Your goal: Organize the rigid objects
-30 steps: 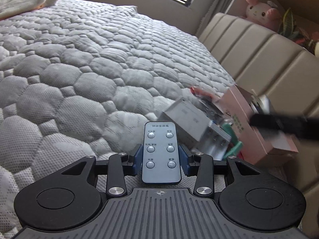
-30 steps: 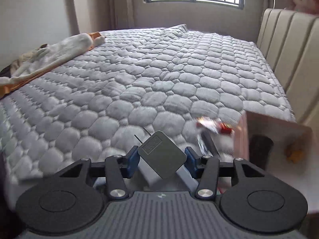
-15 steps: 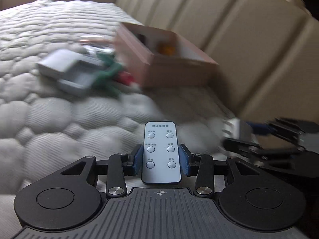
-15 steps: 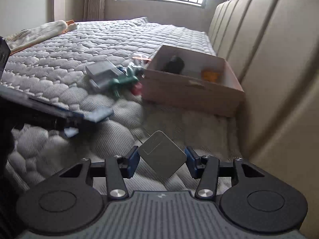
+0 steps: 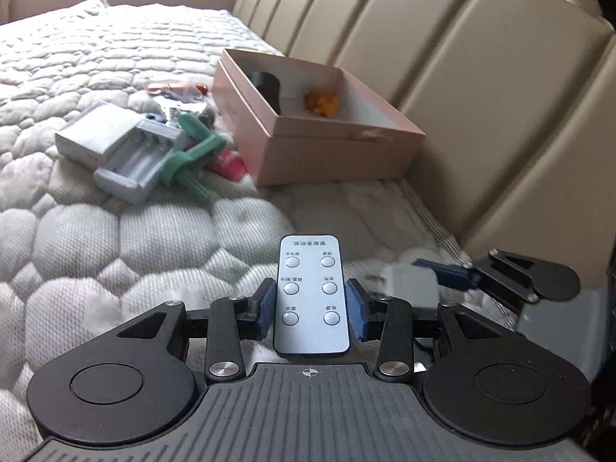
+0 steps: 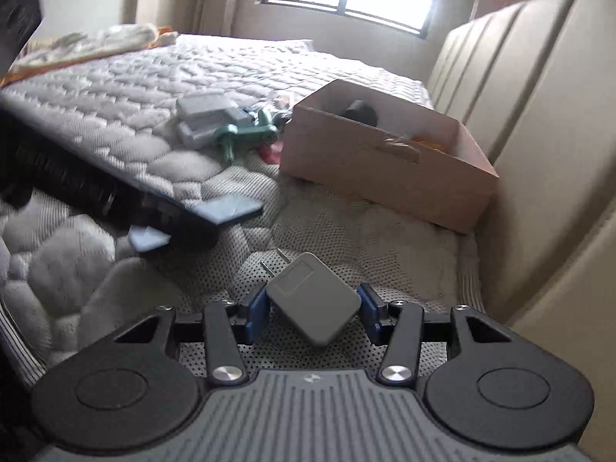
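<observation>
Evidently mid-carry: pink box (image 5: pixel 338 154) sits upper centre against the headboard; left gripper (image 5: pixel 312 304) clamps the remote (image 5: pixel 311 300), right gripper (image 6: pixel 312 308) clamps a grey plug adapter (image 6: pixel 313 298). Next, probably reach over the box rim and release.

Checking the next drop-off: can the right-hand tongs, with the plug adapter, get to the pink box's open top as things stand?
Probably yes. The pink box lies ahead of the right tongs, its top open and partly empty, bare mattress between. The left tongs sit off to one side.
</observation>
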A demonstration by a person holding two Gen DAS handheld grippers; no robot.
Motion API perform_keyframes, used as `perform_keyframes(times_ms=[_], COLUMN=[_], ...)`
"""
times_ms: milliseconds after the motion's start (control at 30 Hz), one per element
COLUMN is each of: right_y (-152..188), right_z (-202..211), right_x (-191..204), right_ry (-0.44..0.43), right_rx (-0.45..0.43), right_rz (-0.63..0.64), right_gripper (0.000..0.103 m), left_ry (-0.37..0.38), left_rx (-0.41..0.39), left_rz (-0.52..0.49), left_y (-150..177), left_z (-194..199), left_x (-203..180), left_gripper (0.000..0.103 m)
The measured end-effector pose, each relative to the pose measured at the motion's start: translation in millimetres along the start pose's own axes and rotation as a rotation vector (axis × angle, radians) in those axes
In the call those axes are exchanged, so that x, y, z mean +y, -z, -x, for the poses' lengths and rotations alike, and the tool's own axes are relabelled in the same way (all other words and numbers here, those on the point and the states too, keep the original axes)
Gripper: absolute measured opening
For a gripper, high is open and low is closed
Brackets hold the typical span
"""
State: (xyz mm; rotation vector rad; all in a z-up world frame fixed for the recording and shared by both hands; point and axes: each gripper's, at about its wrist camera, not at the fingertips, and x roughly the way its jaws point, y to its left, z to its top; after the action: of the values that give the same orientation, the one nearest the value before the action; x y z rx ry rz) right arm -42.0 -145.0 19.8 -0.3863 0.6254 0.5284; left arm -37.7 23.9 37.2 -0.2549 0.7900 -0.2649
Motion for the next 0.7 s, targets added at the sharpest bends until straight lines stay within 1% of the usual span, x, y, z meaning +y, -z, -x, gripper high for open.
perform_keyframes(times_ms=[67,100,133,200,233,367,433,500,567,700], right_y=[2.2,3.3,4.2,8.3,10.7,16.6,17.5,16.9,14.2,13.8], right_z=[0.6,1.6,2.6,3.0,2.7,5.1,7.3,8.0,9.9,16.9], right_x=[1.2,0.0,-1.6,-5.2,-7.3,-10.6,-6.7,-4.0,-3.0,-4.9], right_ry=[0.007,0.009,0.018,0.052,0.068,0.058,0.058,0.074,0.112,0.228], right_rx=[-0.011,-0.013,-0.013,-0.01,-0.004,0.008,0.004,0.006,0.009,-0.01], right_rz=[0.013,0.006,-0.007,-0.046,-0.074,-0.199,-0.213,-0.199,-0.175,-0.168], right_gripper=[0.052,0.059,0.072,0.085,0.085,0.085,0.085,0.085,0.085,0.085], left_ry=[-0.004,-0.004,0.001,0.014,0.018,0.046,0.055,0.053,0.051,0.051], left_rx=[-0.014,-0.022,-0.03,-0.048,-0.056,-0.072,-0.074,-0.076,-0.077,-0.082], left_rz=[0.004,0.014,0.023,0.035,0.039,0.053,0.057,0.056,0.058,0.065], left_y=[-1.4,-1.2,-0.6,0.3,0.9,2.2,3.1,4.8,5.2,5.7], left_z=[-1.6,-2.2,-2.7,-2.6,-2.0,1.8,3.8,5.8,6.7,8.8], left_x=[5.7,9.1,12.3,17.3,19.4,26.4,29.1,30.8,31.9,32.4], left_gripper=[0.043,0.043,0.043,0.043,0.043,0.043,0.043,0.043,0.043,0.043])
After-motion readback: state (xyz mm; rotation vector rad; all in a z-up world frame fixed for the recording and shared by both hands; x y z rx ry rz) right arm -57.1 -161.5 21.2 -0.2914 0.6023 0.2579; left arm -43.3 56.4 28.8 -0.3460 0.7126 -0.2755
